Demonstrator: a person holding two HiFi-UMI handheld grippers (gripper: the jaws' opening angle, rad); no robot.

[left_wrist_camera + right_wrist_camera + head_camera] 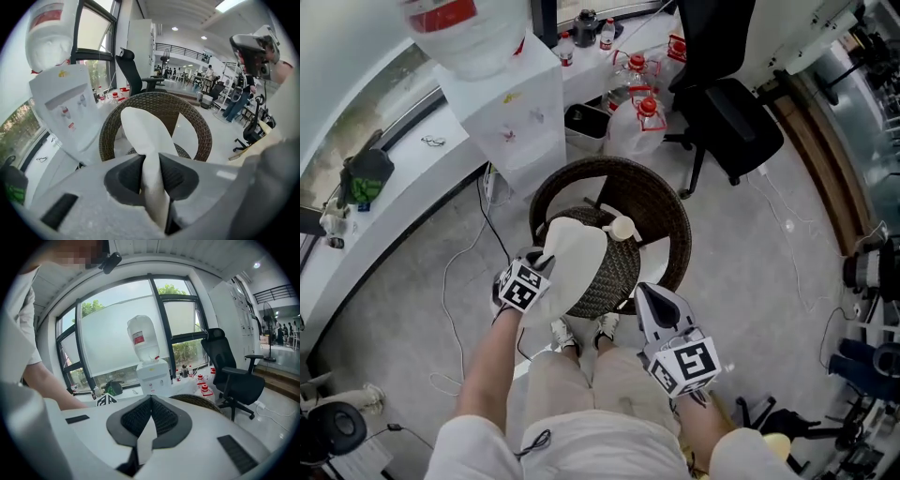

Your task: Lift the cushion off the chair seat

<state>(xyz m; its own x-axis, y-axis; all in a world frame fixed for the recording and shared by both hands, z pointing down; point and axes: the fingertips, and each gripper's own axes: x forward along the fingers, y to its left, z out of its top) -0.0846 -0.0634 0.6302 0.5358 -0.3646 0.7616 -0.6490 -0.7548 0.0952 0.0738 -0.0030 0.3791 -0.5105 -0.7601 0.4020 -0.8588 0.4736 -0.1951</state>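
Upper left of the head view: water cooler (511,112) w/ an upturned bottle, on a white ledge (403,202) by the window. At ctr, wicker chair (661,211), its round back curving toward the top of the frame. Upper right, well apart, a black office chair (731,112). The white cushion (577,262) stands on edge, tilted, over the left-front of the wicker seat. Its lower left edge is pinched in the left gripper (541,265), jaws narrow and pressed on the fabric from both sides. The right gripper (643,291) is lower right of ctr, beside the seat's front edge and apart from the cushion. Its pads meet at the tips, w/ a white sliver lower down btwn them, cloth or gripper body, can't tell. Water jugs (637,112) w/ red caps stand on the floor btwn cooler and office chair.
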